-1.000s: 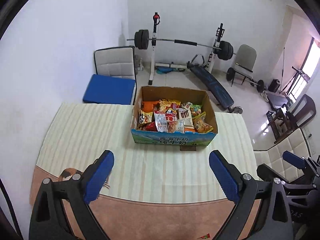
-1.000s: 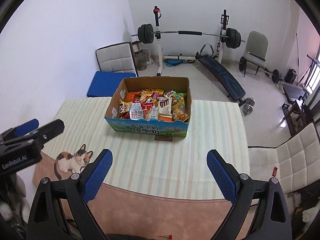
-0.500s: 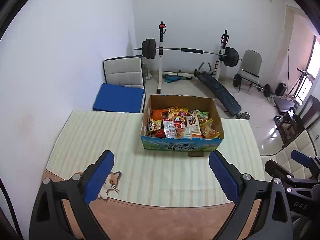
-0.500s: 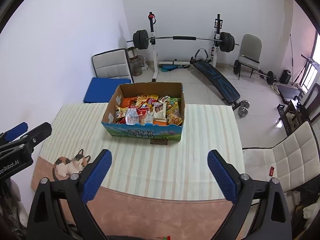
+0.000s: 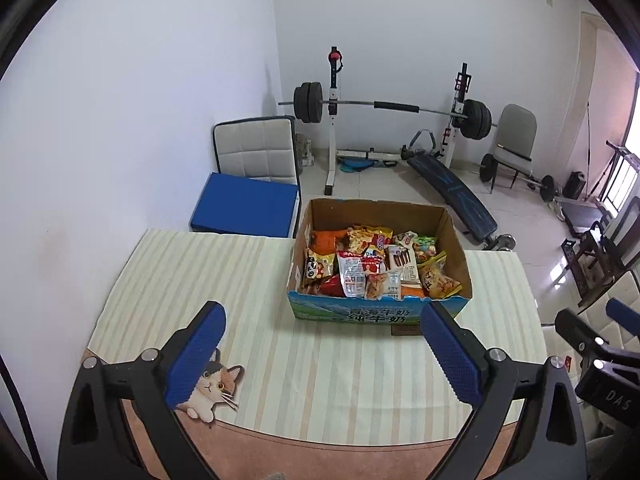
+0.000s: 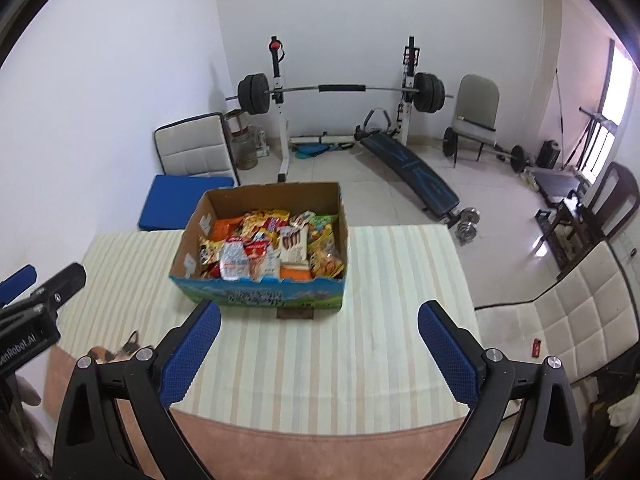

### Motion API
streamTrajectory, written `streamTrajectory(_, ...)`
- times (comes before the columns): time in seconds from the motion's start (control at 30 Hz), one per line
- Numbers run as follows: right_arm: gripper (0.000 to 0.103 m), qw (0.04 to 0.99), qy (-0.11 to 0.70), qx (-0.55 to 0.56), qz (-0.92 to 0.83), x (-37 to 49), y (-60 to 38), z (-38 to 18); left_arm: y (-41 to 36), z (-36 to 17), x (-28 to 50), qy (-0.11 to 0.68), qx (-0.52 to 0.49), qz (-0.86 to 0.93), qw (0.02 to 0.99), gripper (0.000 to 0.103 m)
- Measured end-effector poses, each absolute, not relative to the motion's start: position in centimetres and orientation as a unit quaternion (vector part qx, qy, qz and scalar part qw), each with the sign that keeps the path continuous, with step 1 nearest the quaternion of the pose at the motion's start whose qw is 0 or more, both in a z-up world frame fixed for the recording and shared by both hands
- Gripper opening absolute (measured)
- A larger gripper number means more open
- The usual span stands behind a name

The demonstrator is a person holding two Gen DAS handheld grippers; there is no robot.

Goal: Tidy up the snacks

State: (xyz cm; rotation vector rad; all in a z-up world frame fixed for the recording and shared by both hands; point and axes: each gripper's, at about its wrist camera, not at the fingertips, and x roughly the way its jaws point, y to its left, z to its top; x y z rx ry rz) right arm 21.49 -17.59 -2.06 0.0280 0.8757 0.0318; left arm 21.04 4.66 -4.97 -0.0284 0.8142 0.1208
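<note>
Toward the far edge of the bench (image 5: pixel 200 280), middle of its width, sits an open cardboard box (image 5: pixel 378 312) with a blue printed front. Snack packets (image 5: pixel 376 264) fill it in a loose heap, overlapping, none sorted by kind that I can see. None lie out on the striped cloth. A small dark flat thing (image 6: pixel 295 313) lies on the cloth against the box's front wall; cannot tell what it is.

Left gripper (image 5: pixel 320 352) hangs over the near edge, blue pads wide apart, nothing between them. Right gripper (image 6: pixel 318 350) likewise: pads spread, holding nothing, aimed at the box from the near side. Both well short of the box.

Stage unclear. Packets all boxed fits either a finished tidy-up or a jumble awaiting sorting.

Risks, as judged:
- Packets are slick and puffed; a pinch on a corner could slip or burst a bag.
- Heap is interlocked, so lifting one could drag neighbours over the low front wall.
- Box is light card on loose cloth; a nudge from either gripper could skid it toward the far edge.
- Two grippers closing on one box could collide.
</note>
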Motion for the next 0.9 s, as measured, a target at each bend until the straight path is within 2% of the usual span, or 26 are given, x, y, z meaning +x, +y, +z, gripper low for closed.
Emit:
streamTrajectory(0.43,0.101,0.903,0.429,0.009,0.007,24.7,-16.9,-3.9,3.7,-7.1,23.1,0.413,-0.006,0.052,0.909,0.1)
streamTrajectory(0.9,0.101,0.906,0.422,0.008,0.011,25.1,-16.3,-4.0,3.9,-6.7,23.4,0.407,-0.009,0.053,0.912,0.1)
